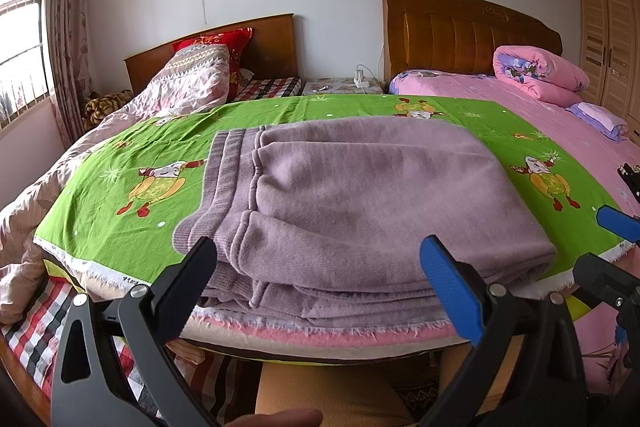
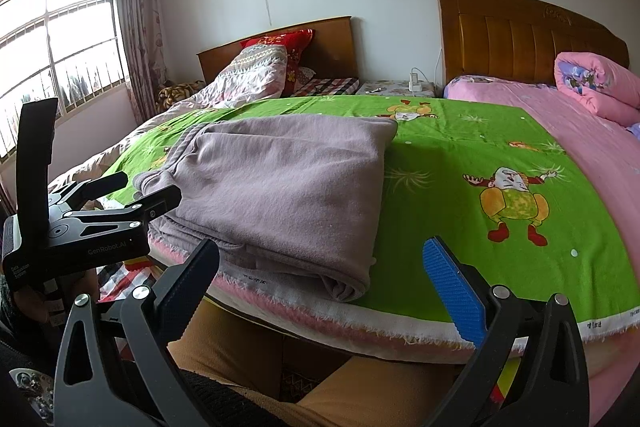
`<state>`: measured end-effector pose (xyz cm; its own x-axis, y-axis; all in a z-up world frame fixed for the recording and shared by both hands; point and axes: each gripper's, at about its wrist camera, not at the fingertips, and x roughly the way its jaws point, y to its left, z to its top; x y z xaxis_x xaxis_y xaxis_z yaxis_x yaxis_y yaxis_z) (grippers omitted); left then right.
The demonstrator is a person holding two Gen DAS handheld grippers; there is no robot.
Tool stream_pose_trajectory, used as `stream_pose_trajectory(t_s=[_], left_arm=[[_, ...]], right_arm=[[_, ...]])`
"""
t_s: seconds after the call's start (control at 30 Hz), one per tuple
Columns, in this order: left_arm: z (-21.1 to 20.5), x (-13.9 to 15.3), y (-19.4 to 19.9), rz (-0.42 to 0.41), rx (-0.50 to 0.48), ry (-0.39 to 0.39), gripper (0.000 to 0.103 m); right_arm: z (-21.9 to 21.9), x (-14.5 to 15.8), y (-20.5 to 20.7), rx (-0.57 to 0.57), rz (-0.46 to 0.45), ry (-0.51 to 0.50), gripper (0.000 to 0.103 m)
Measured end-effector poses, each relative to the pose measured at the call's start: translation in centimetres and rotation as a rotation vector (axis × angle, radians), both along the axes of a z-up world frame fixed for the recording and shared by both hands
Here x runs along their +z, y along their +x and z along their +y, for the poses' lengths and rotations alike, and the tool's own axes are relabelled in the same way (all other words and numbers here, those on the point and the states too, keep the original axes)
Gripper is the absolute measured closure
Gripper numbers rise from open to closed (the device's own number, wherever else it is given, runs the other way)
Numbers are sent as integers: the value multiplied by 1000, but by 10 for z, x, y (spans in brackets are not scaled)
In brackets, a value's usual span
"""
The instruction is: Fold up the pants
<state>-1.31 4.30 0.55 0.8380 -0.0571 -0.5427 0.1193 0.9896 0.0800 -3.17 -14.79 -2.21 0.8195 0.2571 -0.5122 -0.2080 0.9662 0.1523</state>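
Pants [image 1: 360, 195], mauve knit, lie folded into a thick rectangular stack on a green cartoon-print cloth [image 1: 120, 187]; the cloth covers a raised surface at the foot of two beds; ribbed waistband [image 1: 224, 179] at the stack's left end, folded edge at its right; the stack's near edge reaches the cloth's fringed hem.

Left gripper [image 1: 318, 281]: jaws spread wide, nothing between them; one black pad, one blue pad; held just in front of the stack's near edge, whether touching it I cannot tell.

Right gripper [image 2: 320, 283]: jaws likewise wide, holding nothing; positioned at the cloth's near hem, off the stack's right corner; apart from the pants.

Right wrist view also shows the left gripper's body at far left, beside the waistband end.

Background: pink bed [image 2: 580, 131] at right with rolled pink quilt [image 2: 600, 87]; left bed with rumpled quilt [image 1: 180, 87] and red pillow [image 1: 216, 43]; window [image 2: 56, 47] at left.
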Motion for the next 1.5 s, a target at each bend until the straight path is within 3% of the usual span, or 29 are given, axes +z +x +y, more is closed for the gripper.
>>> stream_pose_trajectory(t_s=[1.5], left_arm=[[1, -4, 4, 27, 21, 14, 1]], right_arm=[[2, -1, 0, 2, 6, 6, 4]])
